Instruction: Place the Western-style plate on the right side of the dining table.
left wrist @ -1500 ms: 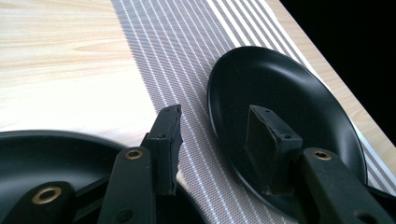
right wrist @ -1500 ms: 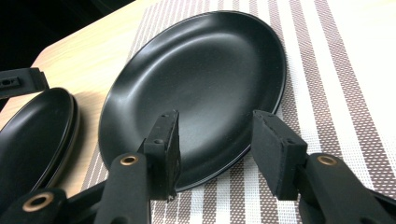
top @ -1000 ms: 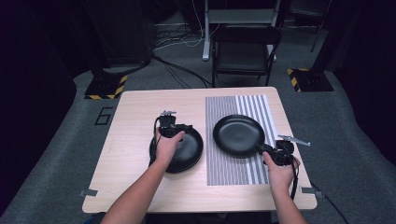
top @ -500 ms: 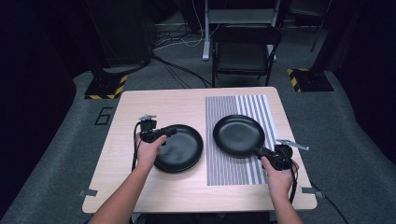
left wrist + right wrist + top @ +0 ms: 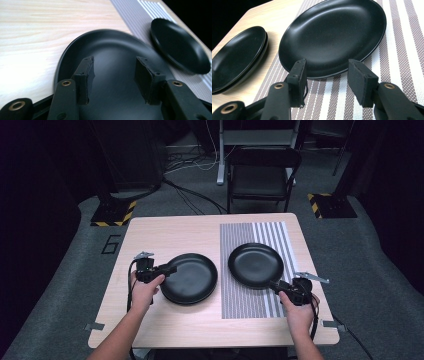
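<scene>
High view: left tool (image 5: 167,269) at the left rim of the stacked black plates (image 5: 189,278), left of the worktop (image 5: 165,232) centre; right tool (image 5: 276,287) at the near rim of the single black plate (image 5: 255,264) on the striped mat (image 5: 250,301). Left tool view: jaws released, just been opening, above the top plate's bowl. Right tool view: jaws released, short of the single plate's rim; the stack there shows two plates.
</scene>
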A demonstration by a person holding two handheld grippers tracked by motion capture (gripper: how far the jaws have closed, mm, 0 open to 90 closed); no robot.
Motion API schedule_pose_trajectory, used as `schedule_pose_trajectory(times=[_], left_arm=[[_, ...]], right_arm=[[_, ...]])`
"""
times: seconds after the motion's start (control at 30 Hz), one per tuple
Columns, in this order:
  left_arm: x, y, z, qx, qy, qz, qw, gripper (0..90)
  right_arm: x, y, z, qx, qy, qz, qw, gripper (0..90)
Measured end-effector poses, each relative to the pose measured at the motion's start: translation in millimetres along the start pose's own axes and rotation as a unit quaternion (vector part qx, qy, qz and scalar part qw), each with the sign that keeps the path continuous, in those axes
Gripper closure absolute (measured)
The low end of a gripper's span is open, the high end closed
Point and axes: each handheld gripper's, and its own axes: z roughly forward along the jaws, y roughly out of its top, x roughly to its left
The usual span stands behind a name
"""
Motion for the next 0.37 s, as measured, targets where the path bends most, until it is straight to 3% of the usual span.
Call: schedule_pose_trajectory(times=[0.17, 0.37], left_arm=[[13.6, -15.8, -11.8, 0.004, 0.014, 0.011, 0.9998, 49.1], [24.5, -24.4, -19.0, -0.006, 0.017, 0.0, 0.9998, 47.5]], right_arm=[[-0.6, -3.8, -2.0, -0.001, 0.003, -0.005, 1.0, 47.3], [-3.3, -6.5, -4.1, -0.008, 0.0, -0.021, 0.9997, 44.7]])
